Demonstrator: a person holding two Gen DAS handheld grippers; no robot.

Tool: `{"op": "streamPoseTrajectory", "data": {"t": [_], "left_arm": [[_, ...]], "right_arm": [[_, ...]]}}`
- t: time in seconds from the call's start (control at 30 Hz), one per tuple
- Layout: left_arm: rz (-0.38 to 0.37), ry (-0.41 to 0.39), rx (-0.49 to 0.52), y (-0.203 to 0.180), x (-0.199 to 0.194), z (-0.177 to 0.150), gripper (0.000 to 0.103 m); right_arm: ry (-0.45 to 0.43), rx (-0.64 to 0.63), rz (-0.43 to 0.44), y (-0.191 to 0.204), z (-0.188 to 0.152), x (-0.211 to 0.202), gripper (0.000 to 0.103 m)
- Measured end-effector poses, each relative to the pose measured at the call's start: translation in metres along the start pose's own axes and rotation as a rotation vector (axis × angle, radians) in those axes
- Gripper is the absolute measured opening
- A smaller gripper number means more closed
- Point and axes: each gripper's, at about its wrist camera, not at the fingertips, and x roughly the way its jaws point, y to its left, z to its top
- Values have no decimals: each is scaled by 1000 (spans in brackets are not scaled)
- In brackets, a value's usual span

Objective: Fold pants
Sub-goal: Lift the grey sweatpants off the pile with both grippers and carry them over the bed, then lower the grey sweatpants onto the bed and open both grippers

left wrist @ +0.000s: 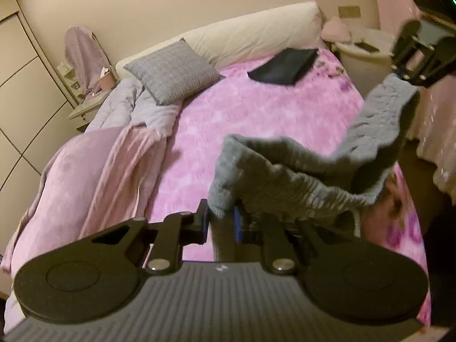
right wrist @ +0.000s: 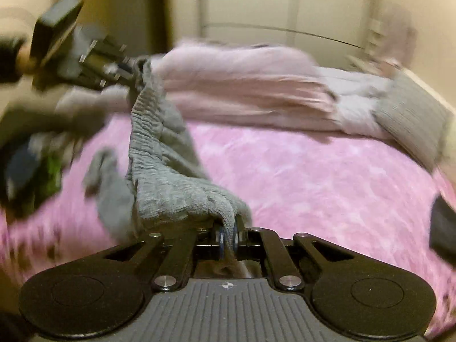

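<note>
Grey pants [left wrist: 285,179] with a ribbed elastic waistband hang stretched in the air over the pink bed cover [left wrist: 256,114]. My left gripper [left wrist: 221,219] is shut on one end of the waistband, the grey cloth pinched between its blue pads. My right gripper [left wrist: 399,74] grips the other end, up at the right. In the right wrist view, which is blurred, the right gripper [right wrist: 228,233] is shut on a fold of the pants [right wrist: 159,154], and the band runs up to the left gripper [right wrist: 128,68]. The legs droop below, partly hidden.
A grey pillow [left wrist: 173,69] and a black folded item [left wrist: 285,65] lie near the white headboard [left wrist: 242,34]. Rumpled pink and lilac blankets [left wrist: 99,165] are heaped along the bed's left side. A wardrobe [left wrist: 17,85] and a cluttered nightstand [left wrist: 85,102] stand beyond.
</note>
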Motion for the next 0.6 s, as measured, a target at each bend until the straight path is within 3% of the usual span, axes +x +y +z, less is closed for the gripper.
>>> {"op": "streamPoseTrajectory", "data": {"t": [0.13, 0.27, 0.43, 0.6], "left_arm": [[-34, 43, 12, 21, 59, 75, 13], [-84, 83, 41, 18, 156, 149, 13], [-181, 159, 12, 11, 317, 212, 14], [-248, 228, -30, -10, 481, 249, 14]], "right_arm": [[-55, 220, -12, -70, 25, -18, 1], [-83, 417, -9, -155, 20, -22, 1], [-72, 671, -25, -297, -17, -1, 1], [-11, 777, -93, -433, -55, 29, 1]]}}
